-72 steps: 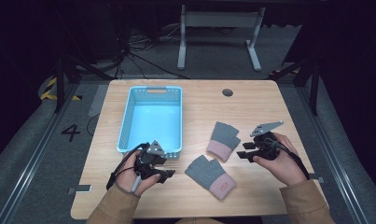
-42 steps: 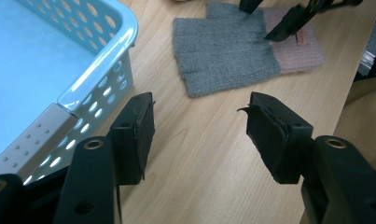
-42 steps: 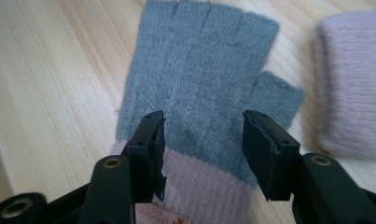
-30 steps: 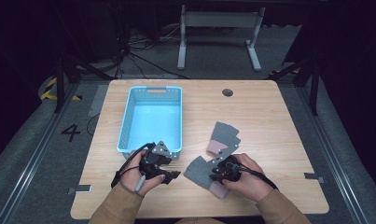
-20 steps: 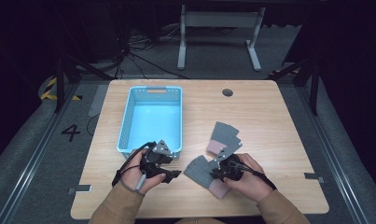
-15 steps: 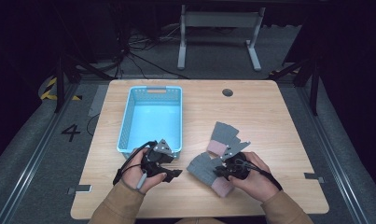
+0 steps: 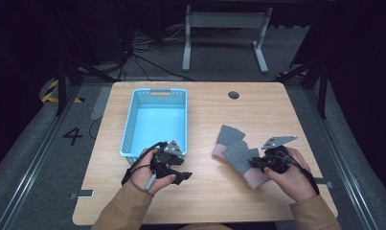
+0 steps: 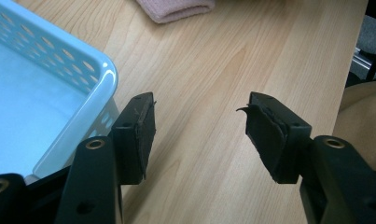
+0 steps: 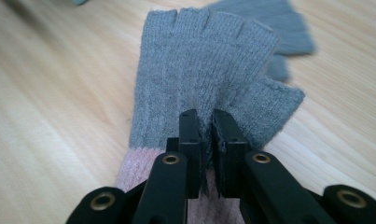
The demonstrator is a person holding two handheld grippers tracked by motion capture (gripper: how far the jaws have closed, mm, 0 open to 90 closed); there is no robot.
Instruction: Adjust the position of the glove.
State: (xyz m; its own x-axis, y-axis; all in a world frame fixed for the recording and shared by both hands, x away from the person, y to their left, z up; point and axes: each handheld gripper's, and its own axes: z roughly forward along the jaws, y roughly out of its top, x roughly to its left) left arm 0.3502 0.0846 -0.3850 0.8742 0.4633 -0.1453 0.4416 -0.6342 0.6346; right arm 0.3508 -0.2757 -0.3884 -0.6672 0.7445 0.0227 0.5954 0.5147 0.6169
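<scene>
Fingerless glove (image 9: 202,79), grey knit with a pink cuff: lying on the right half of the wooden counter (image 7: 210,115), partly overlapping a second grey glove (image 7: 227,135) just behind it, and being pinched near the cuff by the right gripper (image 9: 208,122), whose jaws are sitting almost closed with a fold of the knit between them. Left gripper (image 8: 199,116): resting on the counter at the near right corner of the blue basket (image 7: 133,120), its jaws standing wide apart and holding nothing. Basket: sitting left of centre, well apart from both gloves.
</scene>
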